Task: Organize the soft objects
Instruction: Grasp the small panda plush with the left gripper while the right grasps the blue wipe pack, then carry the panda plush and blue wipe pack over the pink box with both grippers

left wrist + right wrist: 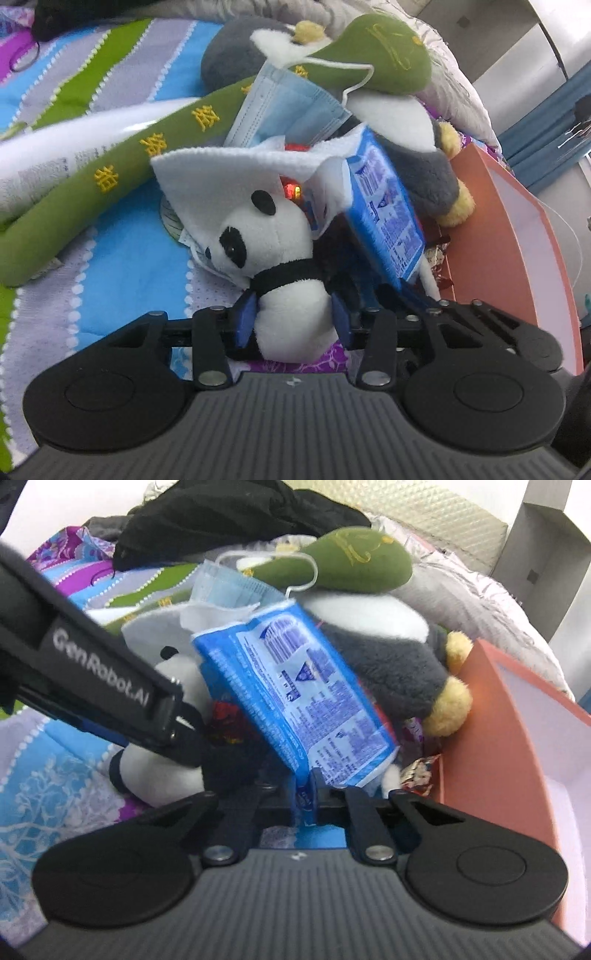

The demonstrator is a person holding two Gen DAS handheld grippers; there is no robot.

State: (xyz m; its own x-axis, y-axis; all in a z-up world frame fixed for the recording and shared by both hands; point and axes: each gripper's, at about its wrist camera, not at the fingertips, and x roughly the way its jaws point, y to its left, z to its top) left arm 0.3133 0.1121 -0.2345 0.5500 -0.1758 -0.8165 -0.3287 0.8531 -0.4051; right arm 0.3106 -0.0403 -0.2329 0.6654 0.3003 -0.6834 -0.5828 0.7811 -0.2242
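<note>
My left gripper [293, 317] is shut on a small panda plush [280, 266], its blue pads pressing the white body. The panda also shows in the right wrist view [162, 768], partly hidden behind the left gripper's arm [99, 679]. My right gripper [308, 797] is shut on the lower edge of a blue wet-wipe pack [291, 698], held upright and tilted; the pack also shows in the left wrist view [388, 210]. A white cloth [221, 181] lies over the panda's head.
A long green plush with yellow characters [122, 173], a blue face mask [284, 107] and a grey-and-white penguin plush [391, 664] lie on the striped bedspread [122, 258]. An orange open box [495, 746] stands at the right. Black clothing [221, 517] lies behind.
</note>
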